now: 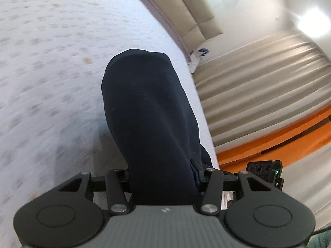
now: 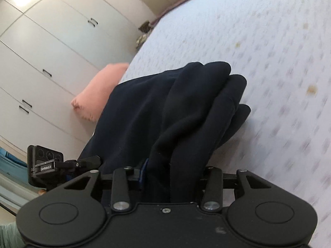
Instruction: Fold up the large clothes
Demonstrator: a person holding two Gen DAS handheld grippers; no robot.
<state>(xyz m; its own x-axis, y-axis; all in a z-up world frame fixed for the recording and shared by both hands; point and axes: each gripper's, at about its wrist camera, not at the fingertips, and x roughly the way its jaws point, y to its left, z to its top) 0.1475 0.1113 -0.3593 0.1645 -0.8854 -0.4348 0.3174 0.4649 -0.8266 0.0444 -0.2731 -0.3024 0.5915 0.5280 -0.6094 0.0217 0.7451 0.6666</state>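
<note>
A dark navy garment (image 1: pixel 149 111) hangs bunched from my left gripper (image 1: pixel 165 177), which is shut on it; the cloth covers the fingertips. In the right wrist view the same navy garment (image 2: pixel 175 111) drapes in thick folds over my right gripper (image 2: pixel 169 175), which is also shut on it. Both grippers hold it up above a white bed (image 1: pixel 51 62) with a faint dotted pattern, also in the right wrist view (image 2: pixel 269 51). The other gripper's camera block shows at the right edge of the left view (image 1: pixel 264 169) and at the left of the right view (image 2: pixel 44 161).
A beige padded headboard (image 1: pixel 186 6) lines the bed's far end. Beige curtains (image 1: pixel 258 86) and an orange strip (image 1: pixel 279 138) are to the right. A pink pillow (image 2: pixel 99 91) lies at the bed's left edge beside white wardrobe doors (image 2: pixel 51 41).
</note>
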